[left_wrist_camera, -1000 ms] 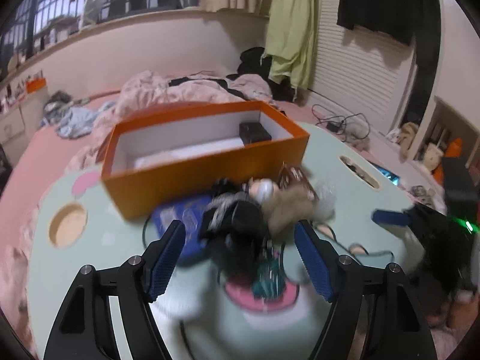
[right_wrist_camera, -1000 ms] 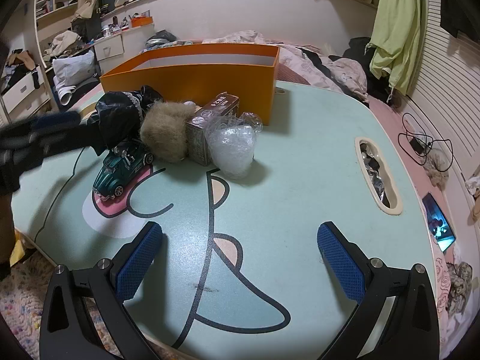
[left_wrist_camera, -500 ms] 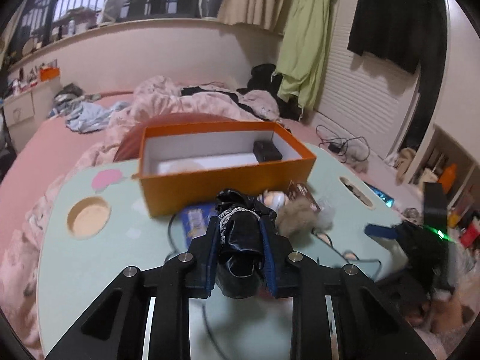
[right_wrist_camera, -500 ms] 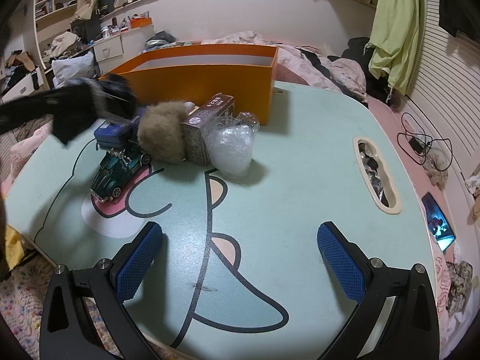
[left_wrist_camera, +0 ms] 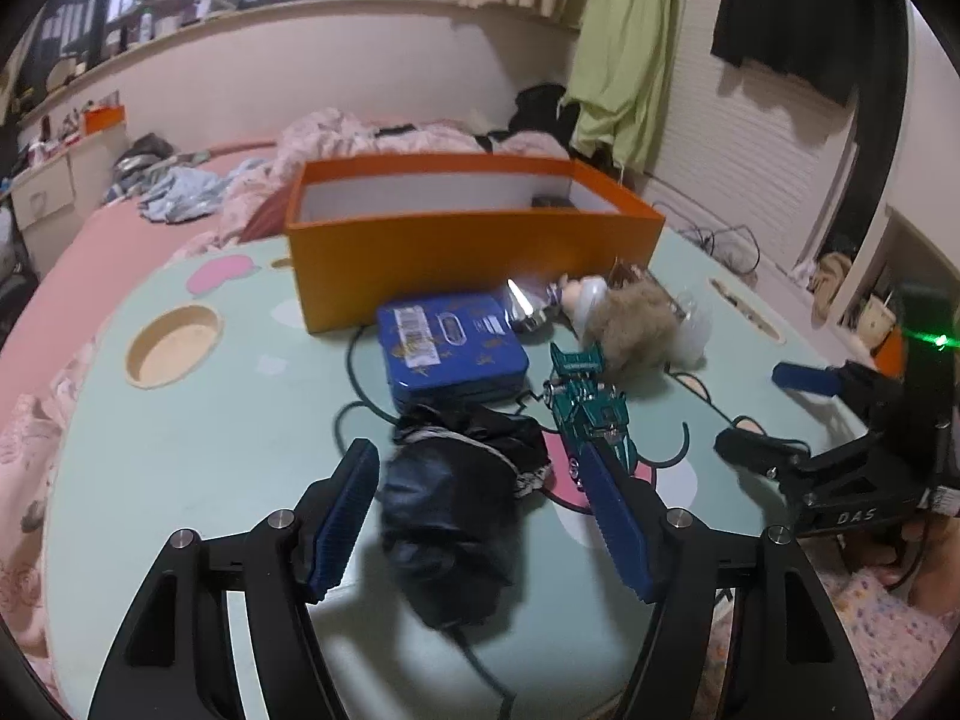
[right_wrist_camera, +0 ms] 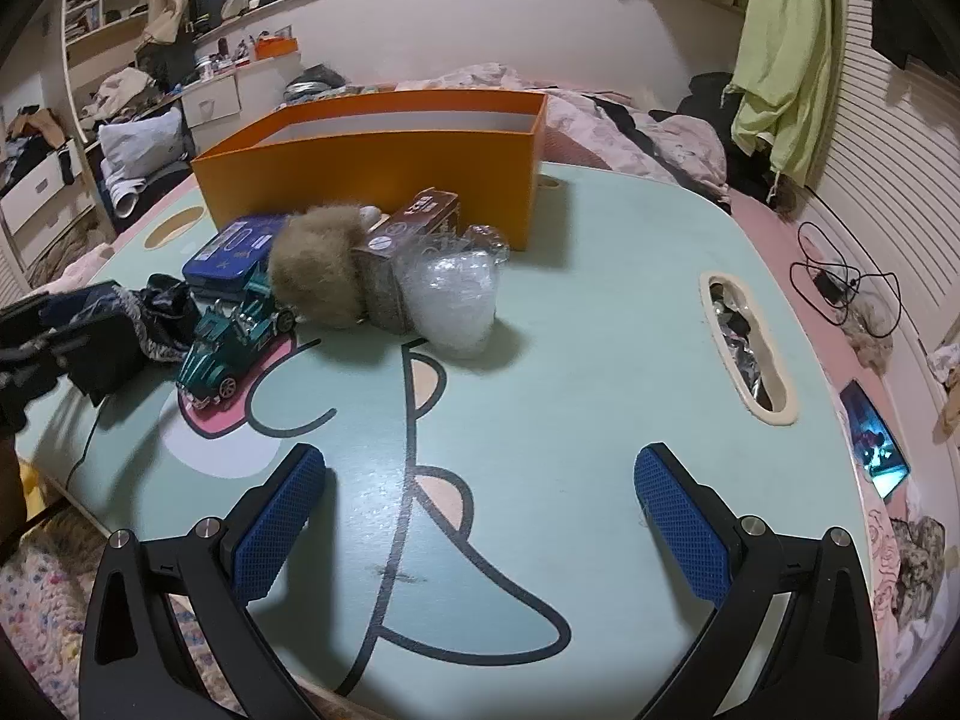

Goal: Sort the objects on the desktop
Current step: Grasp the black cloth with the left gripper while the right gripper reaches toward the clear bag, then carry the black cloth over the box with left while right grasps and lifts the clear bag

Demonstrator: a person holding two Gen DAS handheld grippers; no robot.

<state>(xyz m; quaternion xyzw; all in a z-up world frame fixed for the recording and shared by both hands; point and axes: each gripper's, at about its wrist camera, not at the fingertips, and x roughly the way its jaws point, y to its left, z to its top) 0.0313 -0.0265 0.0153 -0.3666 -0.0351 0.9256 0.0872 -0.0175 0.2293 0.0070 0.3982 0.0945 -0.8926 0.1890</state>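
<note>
left gripper [left_wrist_camera: 480, 516]: jaws opening, blue pads spread either side of the black bundle [left_wrist_camera: 456, 516]; neither pad presses on it. It reads as a release or a re-grip (I cannot tell which).
black bundle: crumpled glossy black fabric with a pale lace trim along its far edge, lying slumped on the table [left_wrist_camera: 180, 450] between the pads, near edge of the scene. Soft and shapeless, so it would sag and slip from a shallow pinch.
right gripper [right_wrist_camera: 480, 516]: claw spread wide, nothing between the pads, poised over bare tabletop at the near right. Probably parked clear so the left side has room to work.
orange box [left_wrist_camera: 468, 240]: open-topped, white inside, at the far side of the table; likely the place the sorted items go. A small dark item sits in its far right corner (too small to name).
blue tin [left_wrist_camera: 450, 348]: flat, lid printed with a barcode label, just in front of the box and just beyond the bundle.
green toy car [left_wrist_camera: 591, 414]: right of the bundle, partly behind the left gripper's right pad, sitting on the pink patch of the table print.
fur ball [right_wrist_camera: 318, 270]: tan, fluffy, touching the brown carton [right_wrist_camera: 414, 240] on its right.
clear plastic wad [right_wrist_camera: 450, 294]: crinkled, against the carton's near right side.
task state: most of the cluster is outside the box yet, so sorting looks early.
</note>
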